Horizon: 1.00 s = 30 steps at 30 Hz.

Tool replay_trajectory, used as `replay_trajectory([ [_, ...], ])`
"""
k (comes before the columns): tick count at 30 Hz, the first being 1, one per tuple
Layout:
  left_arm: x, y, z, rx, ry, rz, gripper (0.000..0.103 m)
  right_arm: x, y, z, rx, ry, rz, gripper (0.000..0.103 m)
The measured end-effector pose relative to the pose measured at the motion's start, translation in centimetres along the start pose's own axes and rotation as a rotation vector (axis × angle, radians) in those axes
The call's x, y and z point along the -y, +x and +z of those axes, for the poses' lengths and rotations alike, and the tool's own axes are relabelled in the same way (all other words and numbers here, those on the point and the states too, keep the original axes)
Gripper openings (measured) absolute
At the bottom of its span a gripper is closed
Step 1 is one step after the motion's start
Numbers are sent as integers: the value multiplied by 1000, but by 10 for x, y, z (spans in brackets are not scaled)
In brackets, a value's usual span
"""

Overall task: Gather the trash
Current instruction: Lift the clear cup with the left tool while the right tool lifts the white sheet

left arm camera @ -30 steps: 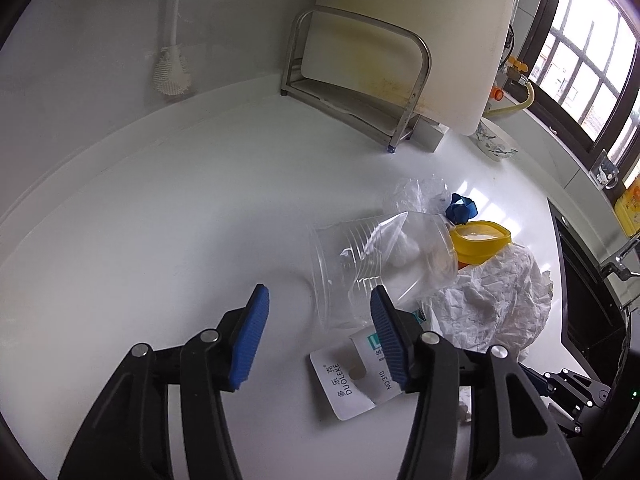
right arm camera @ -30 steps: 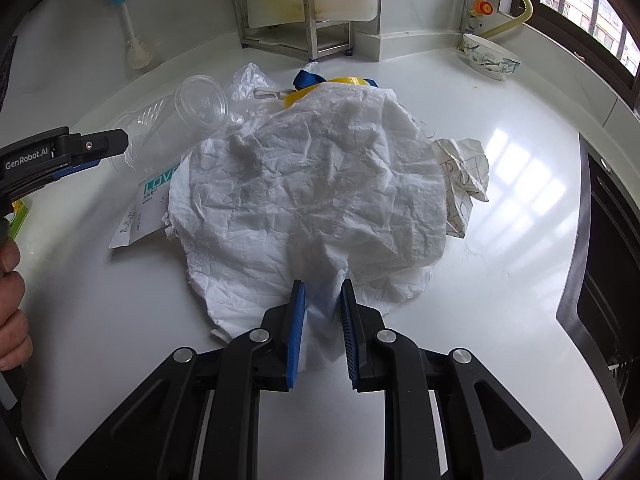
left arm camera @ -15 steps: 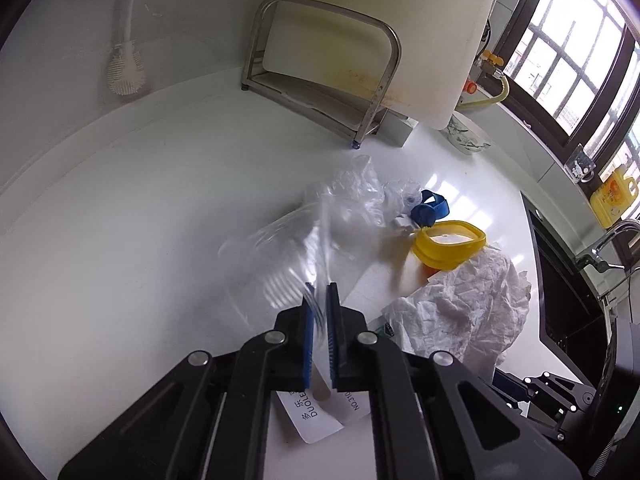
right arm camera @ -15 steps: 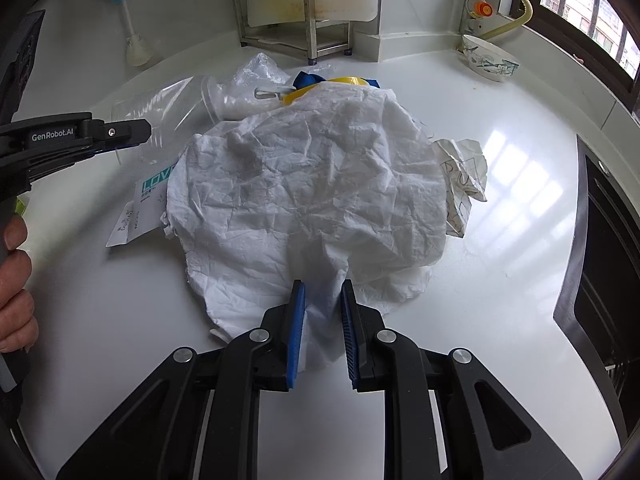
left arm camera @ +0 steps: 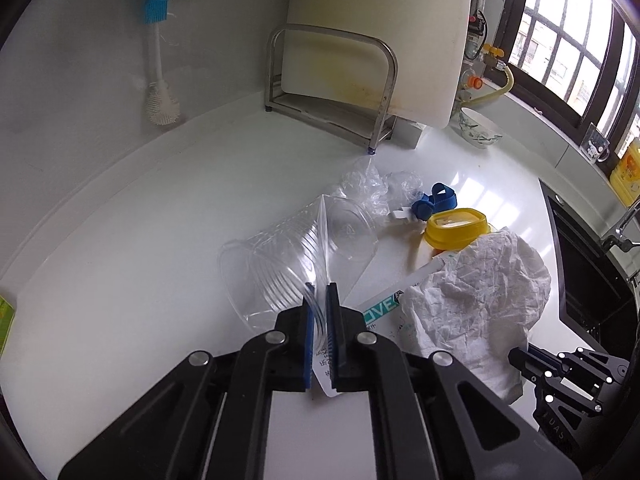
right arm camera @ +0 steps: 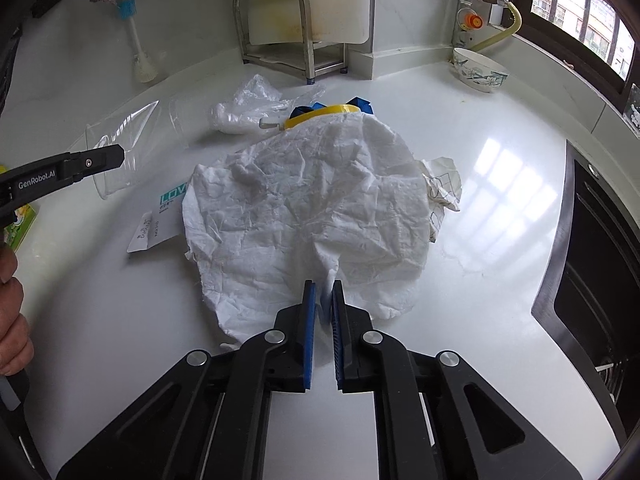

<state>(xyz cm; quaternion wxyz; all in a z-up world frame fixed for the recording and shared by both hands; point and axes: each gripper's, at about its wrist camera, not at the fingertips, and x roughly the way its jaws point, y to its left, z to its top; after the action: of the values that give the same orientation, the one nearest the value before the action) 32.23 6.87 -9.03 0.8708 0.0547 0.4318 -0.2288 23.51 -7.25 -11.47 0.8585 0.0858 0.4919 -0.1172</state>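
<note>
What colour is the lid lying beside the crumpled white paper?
Yellow lid, clearest in the left wrist view.

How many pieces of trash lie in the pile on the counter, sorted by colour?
Clear: 2, the plastic cup and the crinkled film.
White: 3, the large crumpled paper, the printed crumpled paper and the label card.
Yellow: 1, the lid.
Blue: 1, the strap.
Total: 7.
</note>
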Motion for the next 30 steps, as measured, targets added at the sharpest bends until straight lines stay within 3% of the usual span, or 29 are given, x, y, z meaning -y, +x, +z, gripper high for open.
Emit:
replay_trajectory([
  [15,21,-49,-31,-8,5,79,6,3,-49,-27,54,-13,39,8],
  [23,37,-76,-59,-26,-34,111,6,21,-61,-45,62,-5,107,8],
  [24,39,-79,-62,-29,-38,110,6,25,-61,-45,67,2,116,14],
  [26,44,-83,-65,-26,-30,110,6,30,-61,-43,91,13,148,40],
  [27,46,-85,-67,-22,-23,114,6,31,-61,-41,111,16,164,59],
  [30,49,-89,-71,-16,-24,121,6,26,-53,-32,137,-22,152,61],
])
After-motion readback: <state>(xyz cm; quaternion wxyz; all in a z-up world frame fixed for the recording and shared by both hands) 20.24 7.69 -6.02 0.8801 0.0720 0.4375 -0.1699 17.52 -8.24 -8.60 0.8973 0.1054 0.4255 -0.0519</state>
